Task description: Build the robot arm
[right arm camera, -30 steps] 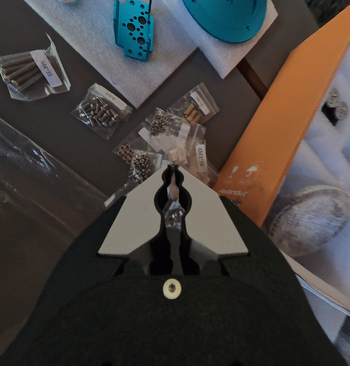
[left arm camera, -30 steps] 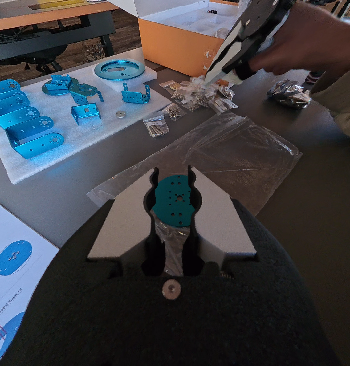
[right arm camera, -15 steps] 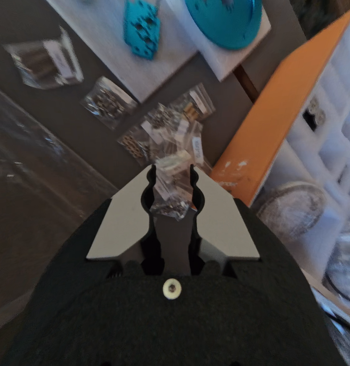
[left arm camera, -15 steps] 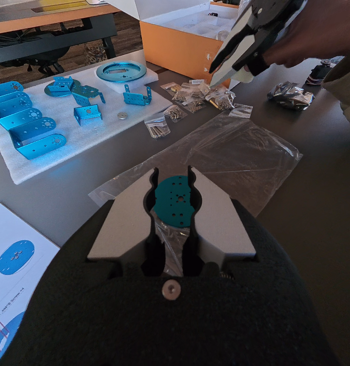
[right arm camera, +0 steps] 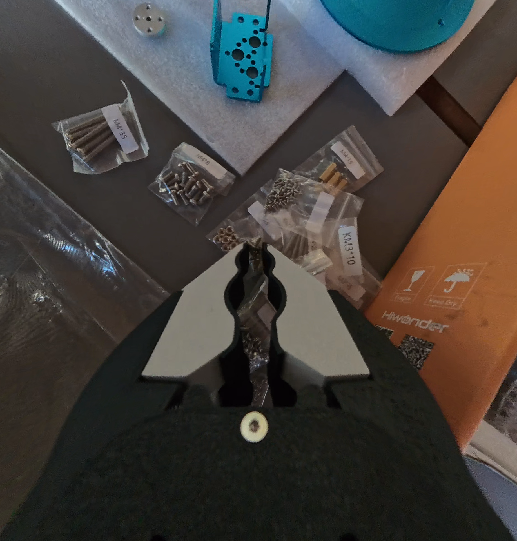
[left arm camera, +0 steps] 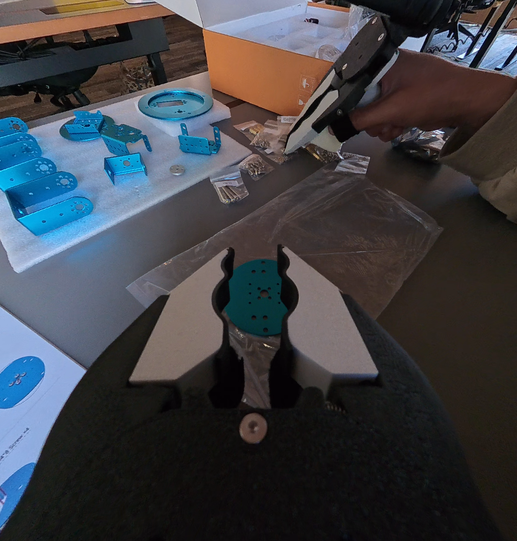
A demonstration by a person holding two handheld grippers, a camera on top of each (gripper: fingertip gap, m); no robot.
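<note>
Half a second ago your right tongs point(right arm camera: 255, 248) hung apart above the heap of small clear screw bags point(right arm camera: 304, 216); now they have come down and closed, and a small clear bag of tiny screws point(right arm camera: 253, 336) is pinched between the jaws, its plastic running the length of the gap. In the left wrist view the right tongs point(left arm camera: 291, 149) touch down at the edge of that heap, just beside the orange cardboard box point(left arm camera: 260, 67), so the bag does not look lifted clear of the dark grey desk point(left arm camera: 90, 281) yet. Your left tongs point(left arm camera: 255, 251) have barely shifted: the jaws stand apart and grip nothing, with the round teal perforated metal disc point(left arm camera: 256, 298) lying between them on the large clear plastic bag point(left arm camera: 354, 234). The bag of long bolts point(right arm camera: 99, 137) and the bag of short pan-head screws point(right arm camera: 190, 184) lie apart from the heap, untouched. On the white foam sheet point(left arm camera: 152, 187) the blue metal brackets point(left arm camera: 32, 187), the blue U-bracket point(right arm camera: 241, 55) and the blue ring plate point(left arm camera: 175, 103) sit unassembled, and nothing is fastened to the disc. A printed white instruction sheet point(left arm camera: 14, 380) lies at your left.
</note>
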